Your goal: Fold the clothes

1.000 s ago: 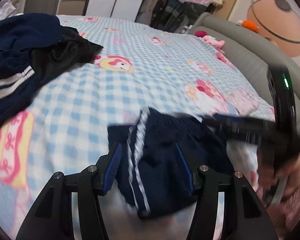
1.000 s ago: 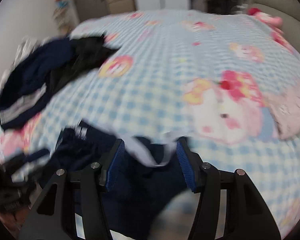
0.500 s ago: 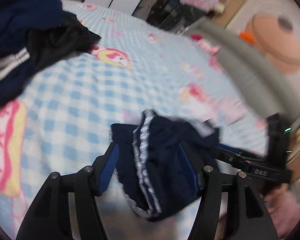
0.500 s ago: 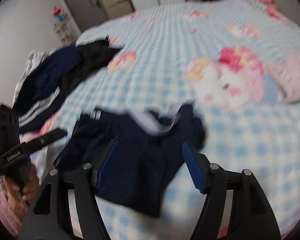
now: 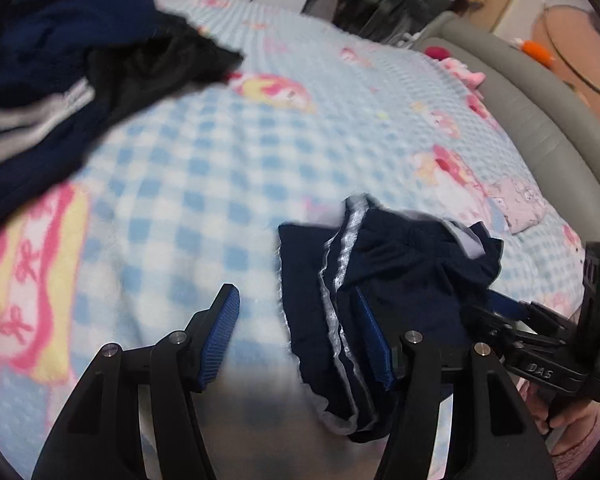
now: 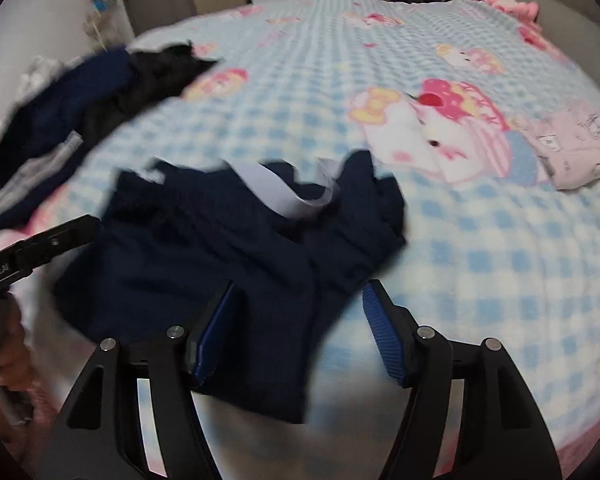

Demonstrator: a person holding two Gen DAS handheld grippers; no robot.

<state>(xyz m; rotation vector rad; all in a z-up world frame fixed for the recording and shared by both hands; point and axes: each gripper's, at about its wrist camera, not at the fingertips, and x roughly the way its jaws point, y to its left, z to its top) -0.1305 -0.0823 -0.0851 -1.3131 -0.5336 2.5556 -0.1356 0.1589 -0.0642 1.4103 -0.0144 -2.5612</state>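
One garment is in play right now: the crumpled navy shorts with white side stripes (image 5: pixel 384 280), lying loose on the blue-and-white checked cartoon bedspread (image 5: pixel 204 168) right in front of you.

Your left gripper (image 5: pixel 300 336) has its jaws standing wide. They have just been opening, then eased in slightly. The shorts' striped edge lies between the pads, but the pads are not pressing on it, so nothing is held.

Your right gripper (image 6: pixel 300 328) is also wide after opening. A navy leg panel of the shorts lies between and under its pads, with no grip that I can see.

Progress looks early to me. The shorts are bunched, with a pale inner lining (image 6: pixel 284 192) flipped out, and no clean fold shows. You still need to flatten them, fold, and set aside.

Farther out on the right, a folded pale lilac printed cloth (image 6: pixel 576 148) lies flat; it is possibly already done, though I cannot tell.

Far left, a heap of dark navy and black clothes with grey stripes (image 5: pixel 60 80) waits unfolded.

No baskets, bins or drawers are in view, so there are no contents to report. A grey padded bed surround (image 5: pixel 540 112) rims the far side.
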